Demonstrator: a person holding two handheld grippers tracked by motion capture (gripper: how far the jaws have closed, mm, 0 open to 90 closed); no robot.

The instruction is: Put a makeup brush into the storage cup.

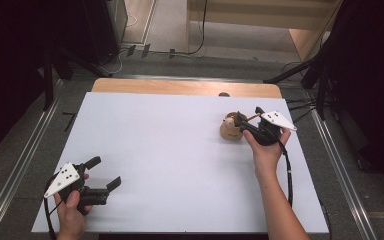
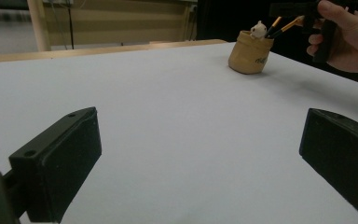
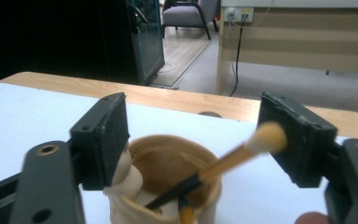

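A tan pot (image 1: 231, 129) stands at the right rear of the white table, with a small white figure (image 2: 259, 30) on its rim. Brushes (image 2: 284, 25) lean out of it. My right gripper (image 1: 245, 120) hovers just over the pot, open. In the right gripper view its jaws (image 3: 198, 135) stand wide on either side of the pot (image 3: 168, 158). One brush (image 3: 223, 163) slants up between them, its pale, blurred tip by the right jaw, and neither pad presses on it. My left gripper (image 1: 106, 172) rests at the front left, open, nothing between its jaws (image 2: 200, 154).
The white sheet (image 1: 180, 150) covers the table, with a wooden strip (image 1: 180, 87) along the far edge. Dark stands and cables flank the table on the floor. A person's hand (image 2: 349, 37) holds the right gripper beside the pot (image 2: 250, 56).
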